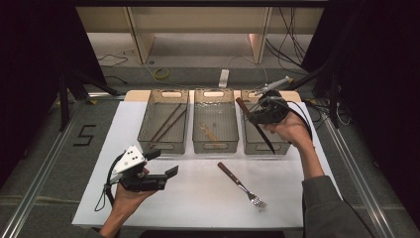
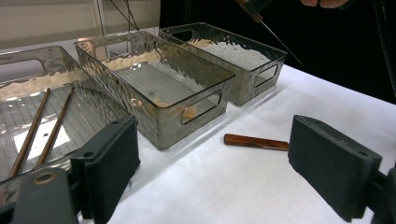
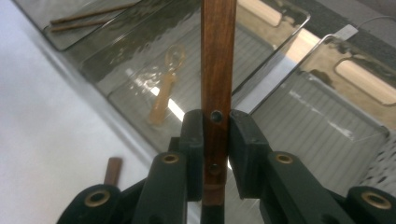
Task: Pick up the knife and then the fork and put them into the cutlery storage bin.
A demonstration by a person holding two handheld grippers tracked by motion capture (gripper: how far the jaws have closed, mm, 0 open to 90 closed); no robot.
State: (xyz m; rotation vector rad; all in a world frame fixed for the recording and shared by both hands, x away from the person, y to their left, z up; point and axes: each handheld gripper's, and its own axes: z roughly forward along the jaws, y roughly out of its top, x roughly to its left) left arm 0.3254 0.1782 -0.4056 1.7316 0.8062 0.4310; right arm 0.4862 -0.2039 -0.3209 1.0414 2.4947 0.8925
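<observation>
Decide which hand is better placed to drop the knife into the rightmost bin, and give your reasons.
Right. The right gripper is shut on the knife, which hangs over the rightmost bin. The left gripper sits open near the table's front, far from that bin.

Brown-handled knife (image 3: 216, 70), white table (image 1: 198, 198)

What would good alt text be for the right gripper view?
The right gripper clamps the wooden handle of a knife above three clear bins. The middle bin holds a small wooden spoon; the far one holds chopsticks.
</observation>
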